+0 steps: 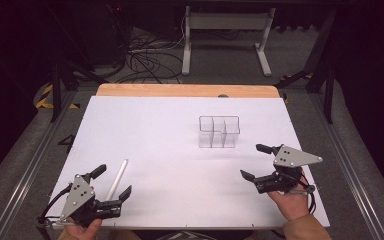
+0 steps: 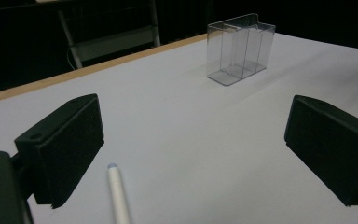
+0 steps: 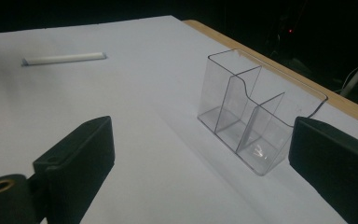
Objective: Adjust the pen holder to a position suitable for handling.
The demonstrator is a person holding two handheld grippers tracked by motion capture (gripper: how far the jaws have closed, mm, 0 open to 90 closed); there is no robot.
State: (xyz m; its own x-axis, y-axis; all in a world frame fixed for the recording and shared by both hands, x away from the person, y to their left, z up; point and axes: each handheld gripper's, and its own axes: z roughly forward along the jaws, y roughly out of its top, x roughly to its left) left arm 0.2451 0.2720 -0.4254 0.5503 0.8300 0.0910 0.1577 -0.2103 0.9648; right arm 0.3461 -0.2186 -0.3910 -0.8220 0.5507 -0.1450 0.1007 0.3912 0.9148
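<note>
High view: white worktop (image 1: 180, 150), both hand-held grippers low in the frame, one at each bottom corner.
Left hand-held gripper (image 1: 113, 181): lower left of frame, jaws spread wide, holding nothing; a hand grips it from the bottom edge.
Pen (image 1: 117, 179): white, lying flat on the worktop, lower left of frame, running between the left jaws, touching neither as far as visible.
Left gripper view: pen (image 2: 118, 193) at bottom centre-left, tip pointing up the frame, just beside the left jaw; holder in the upper right.
Right hand-held gripper (image 1: 256, 161): lower right of frame, jaws wide apart, empty, held by a hand (image 1: 290, 200).
Holder (image 1: 219, 131): clear plastic, three compartments, upright, centre-right of frame, nothing in it; near the right hand-held gripper but apart from it.
Right gripper view: holder (image 3: 256, 116) at centre-right, between the two jaws in the picture but farther off; pen (image 3: 63, 58) in the upper left, well apart.
</note>
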